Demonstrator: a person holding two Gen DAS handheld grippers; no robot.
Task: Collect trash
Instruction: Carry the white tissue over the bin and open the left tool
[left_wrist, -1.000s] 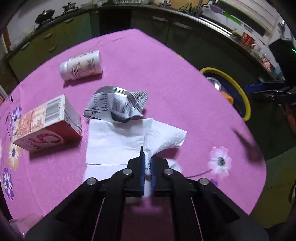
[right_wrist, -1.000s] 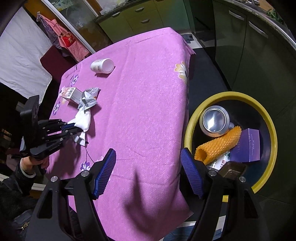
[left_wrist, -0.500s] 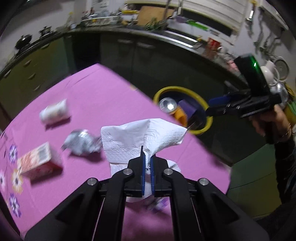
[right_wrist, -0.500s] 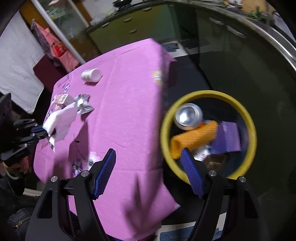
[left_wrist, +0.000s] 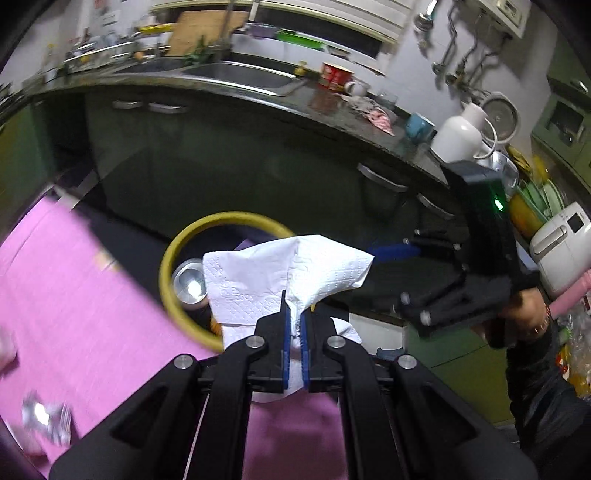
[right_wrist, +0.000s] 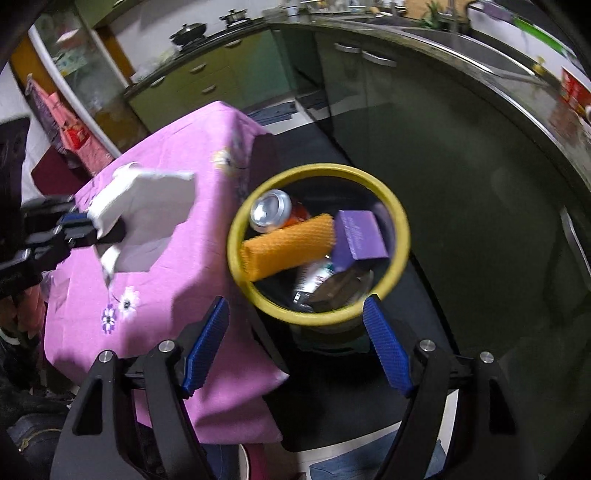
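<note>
Two jaws of the left gripper (left_wrist: 293, 332) are clenched on a white paper napkin (left_wrist: 284, 273), which hangs above the pink tablecloth (left_wrist: 74, 295), just short of the yellow-rimmed bin (right_wrist: 400, 236) ahead of it. To finish well, I judge it should carry the napkin fully over the rim before letting go, since loose paper can drift. Beyond it, the right gripper (right_wrist: 295, 339) holds nothing, its jaws widening, with the bin ahead of it, and should keep aside.
</note>
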